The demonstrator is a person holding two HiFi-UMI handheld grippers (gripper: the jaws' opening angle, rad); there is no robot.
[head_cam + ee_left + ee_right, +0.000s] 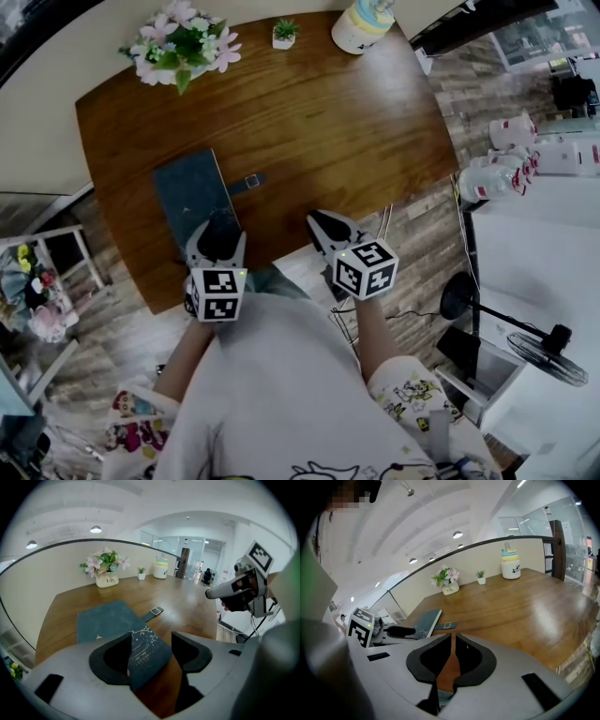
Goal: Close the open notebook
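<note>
We see a brown wooden table (309, 112) on plank flooring (422, 234). Along its far edge stand pink flowers in a white pot (183, 42) at the left, a small potted plant (284, 34) beside them and a pastel jar (363, 23) farther right. A black fan (548, 352) stands near right.

At eleven o'clock on the table before me, the white flower pot (108, 580) reads "Life". The silver print on my notebook cover (144, 652) is too fine to read.
</note>
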